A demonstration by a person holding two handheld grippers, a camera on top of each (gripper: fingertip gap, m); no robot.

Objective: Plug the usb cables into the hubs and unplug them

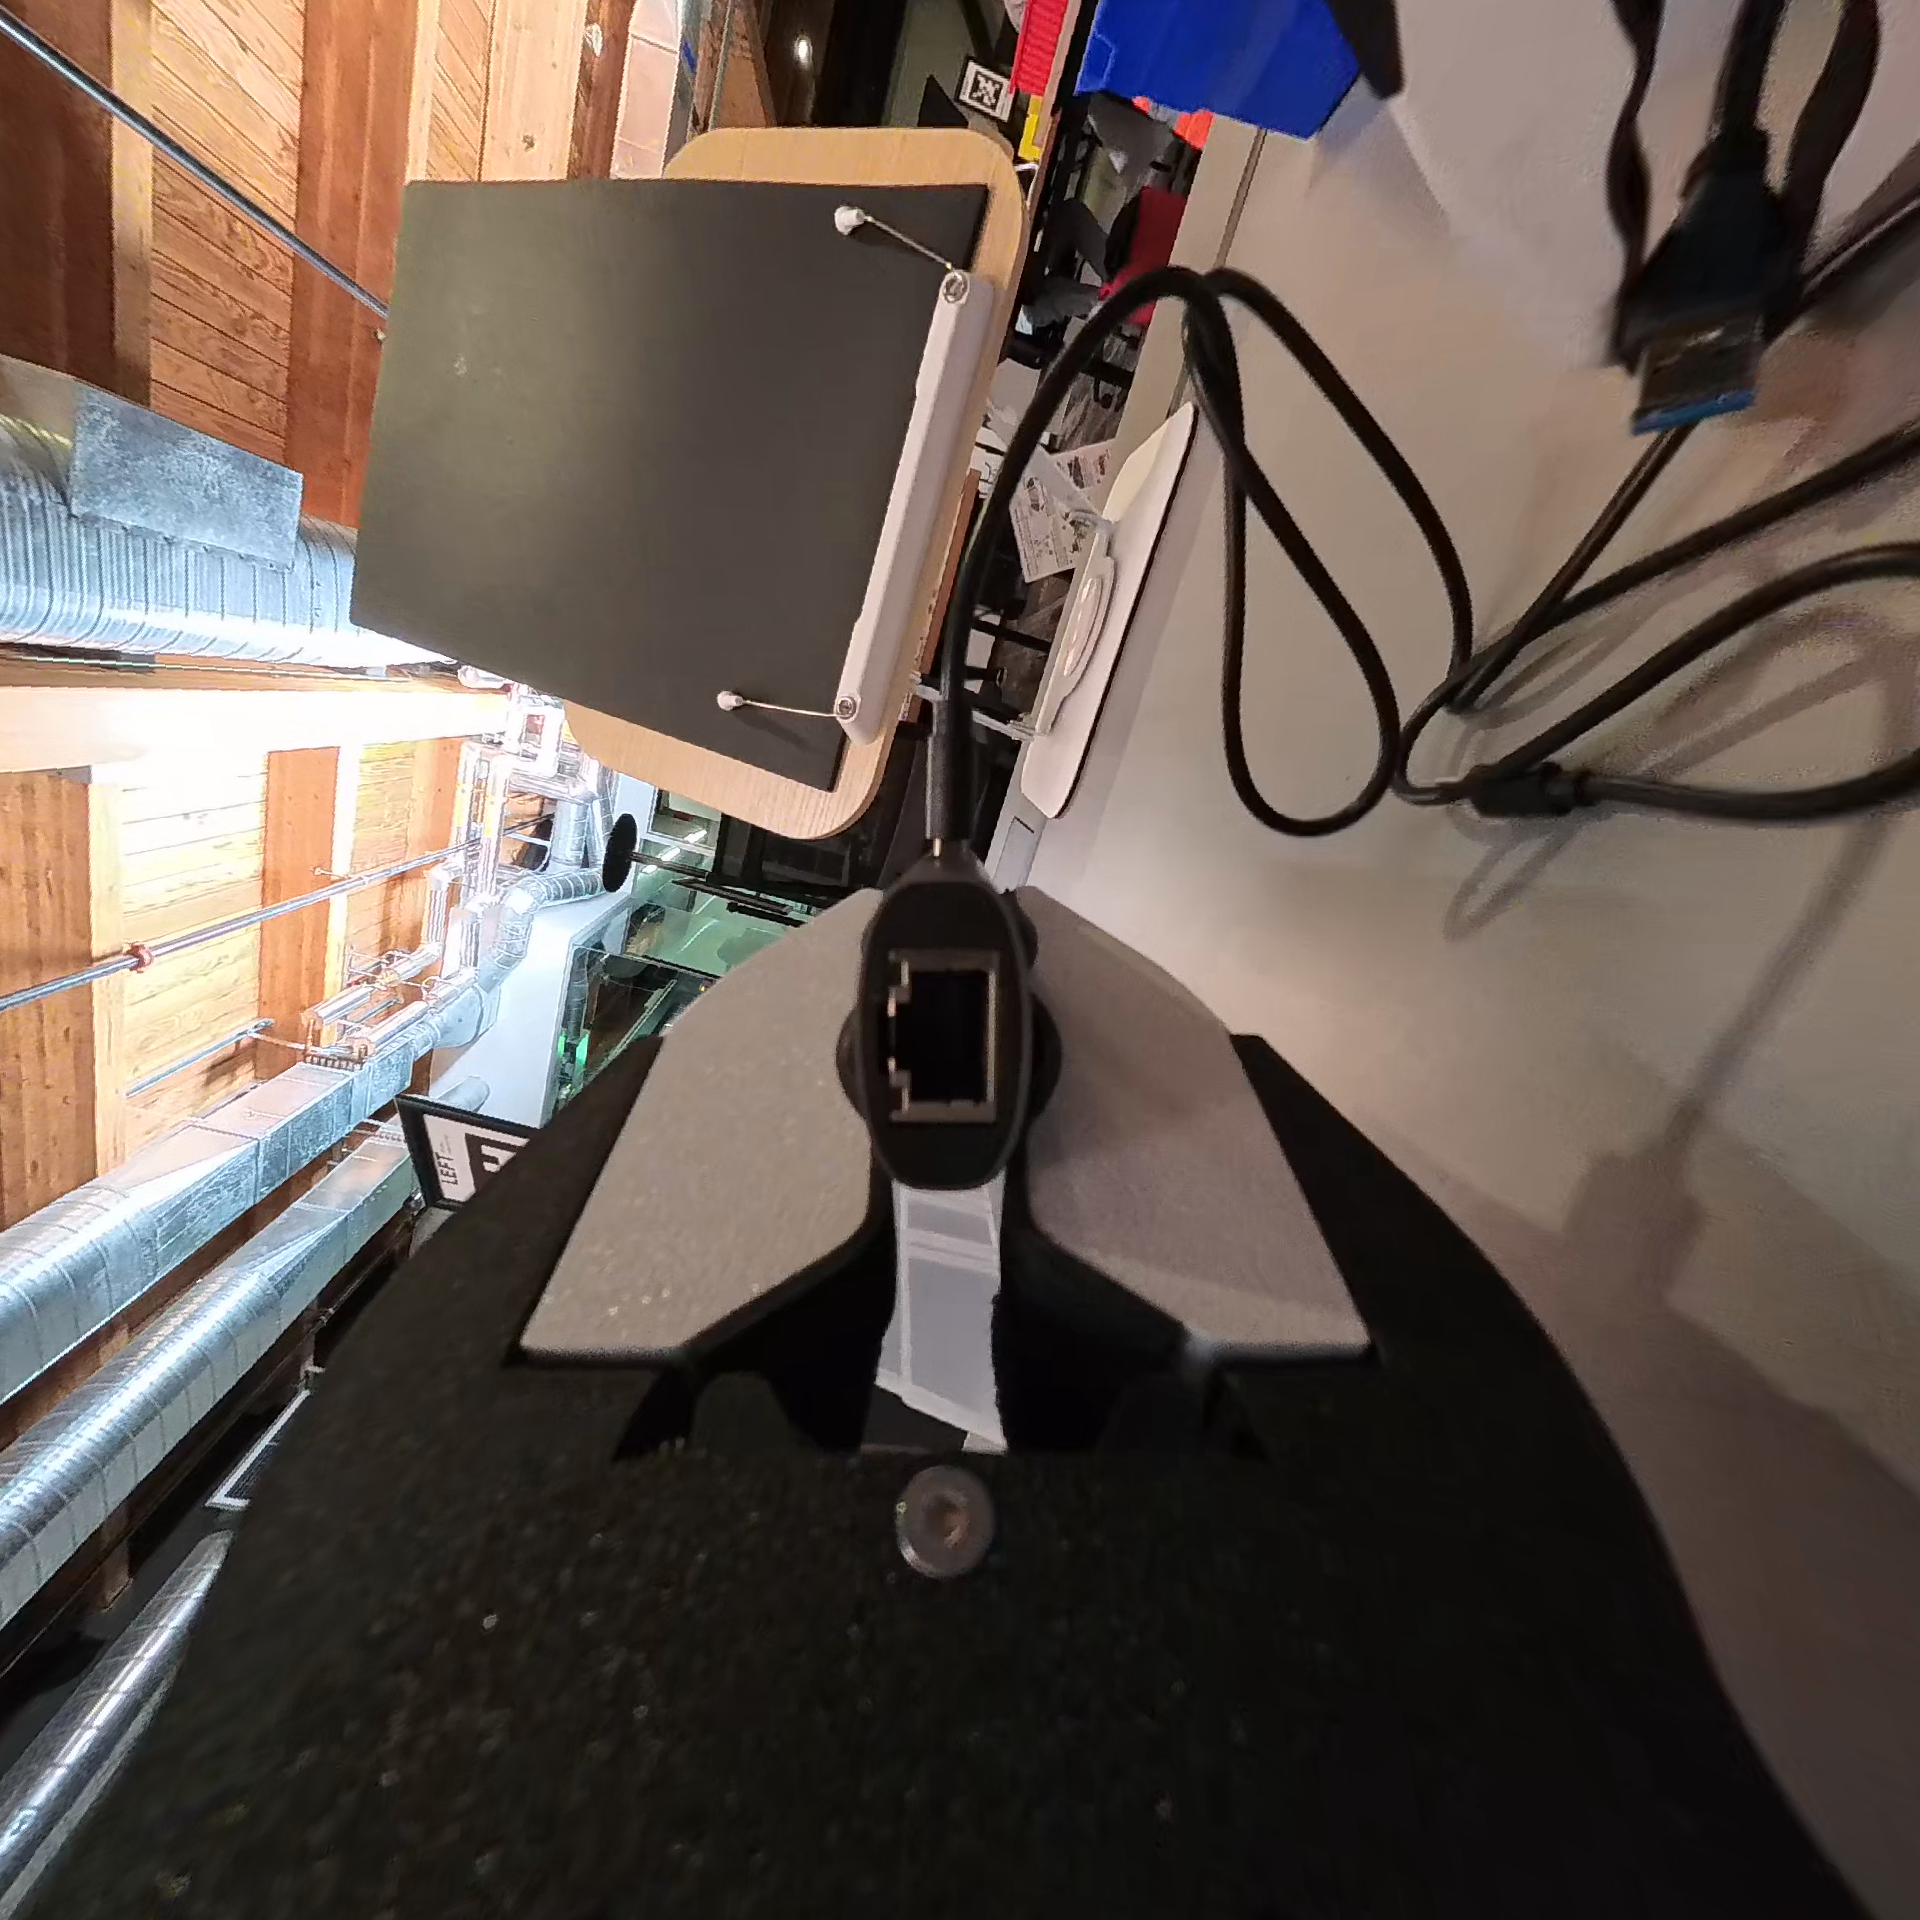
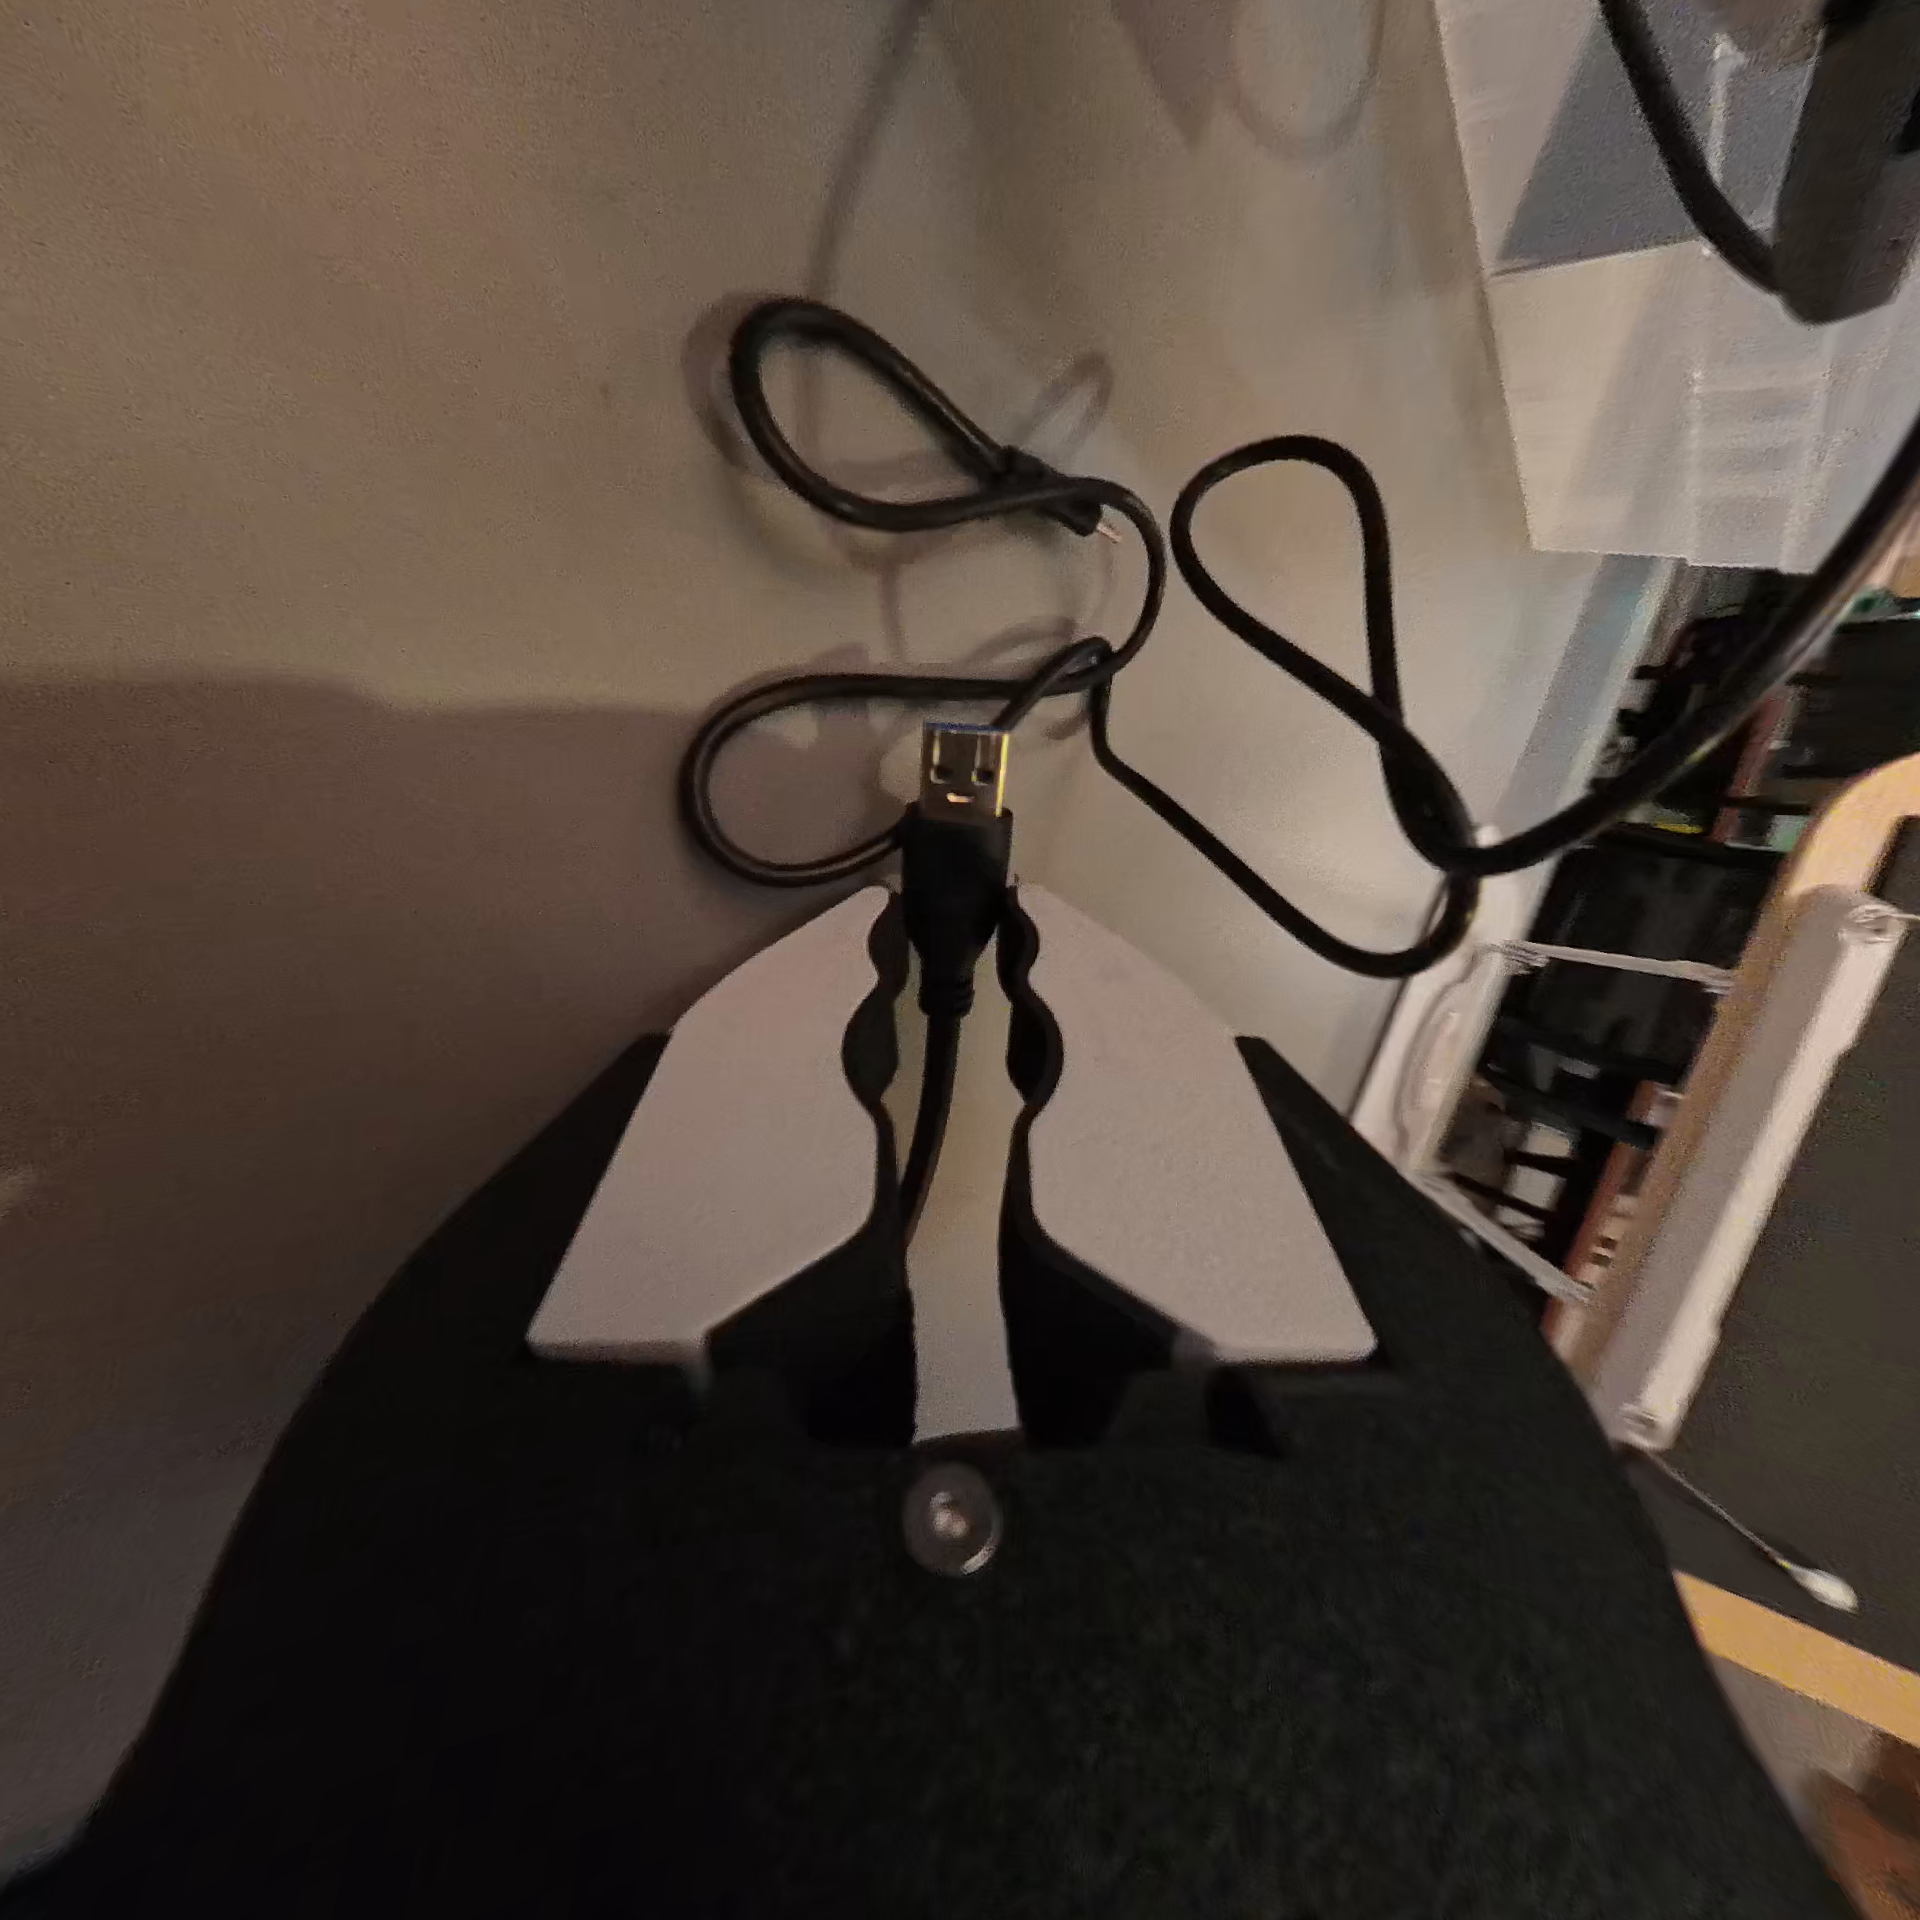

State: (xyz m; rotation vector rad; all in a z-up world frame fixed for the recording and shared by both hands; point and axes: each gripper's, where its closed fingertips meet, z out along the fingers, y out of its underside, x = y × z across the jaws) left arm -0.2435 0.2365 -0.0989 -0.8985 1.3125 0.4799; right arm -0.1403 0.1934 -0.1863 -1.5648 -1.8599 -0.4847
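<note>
— Left wrist view first: what is gripped?
— A black hub (image 1: 943, 1039) is clenched in the left gripper (image 1: 940, 997), its square port turned to the camera; its lead (image 1: 1226, 540) loops out over the worktop (image 1: 1351, 987).
— And on the right?
— A USB plug (image 2: 961, 821) is clamped by the right gripper (image 2: 954, 914), metal tip forward, held apart from the hub.
— What is crowded nearby?
— Loose black cables (image 2: 1195, 644) are coiled on the pale worktop ahead of the plug. A dark board (image 1: 644, 457) on a wooden panel (image 1: 831, 156) is seen past the worktop's far edge, with silver ducts (image 1: 156, 561) and timber walls (image 1: 208, 156) beyond.
</note>
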